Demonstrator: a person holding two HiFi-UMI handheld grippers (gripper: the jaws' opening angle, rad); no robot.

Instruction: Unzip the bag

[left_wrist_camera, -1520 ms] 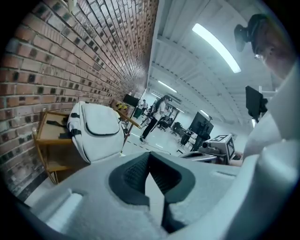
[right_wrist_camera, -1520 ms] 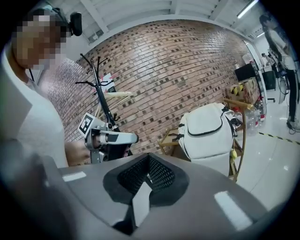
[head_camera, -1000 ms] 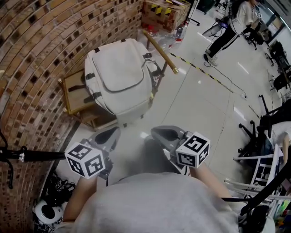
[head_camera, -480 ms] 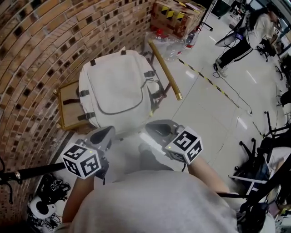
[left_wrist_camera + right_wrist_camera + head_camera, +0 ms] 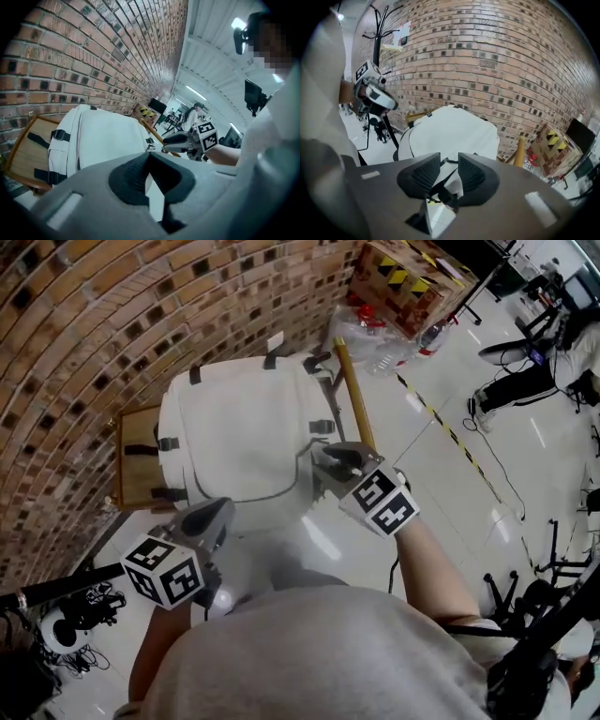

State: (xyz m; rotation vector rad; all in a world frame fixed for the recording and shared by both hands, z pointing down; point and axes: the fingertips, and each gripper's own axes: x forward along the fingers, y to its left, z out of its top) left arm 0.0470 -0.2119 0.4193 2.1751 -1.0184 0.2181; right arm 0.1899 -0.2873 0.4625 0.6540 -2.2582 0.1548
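Lying on a wooden chair (image 5: 129, 442) against the brick wall (image 5: 141, 315) is the white bag (image 5: 239, 427). Right gripper (image 5: 330, 456) is at the bag's right edge, its jaws just opening, with a black strap between them, not pinched. Left gripper (image 5: 217, 512) is closed and empty, near the bag's lower edge.

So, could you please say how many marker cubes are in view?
2: a cube on the left gripper, lower left; another on the right gripper, beside the backpack.
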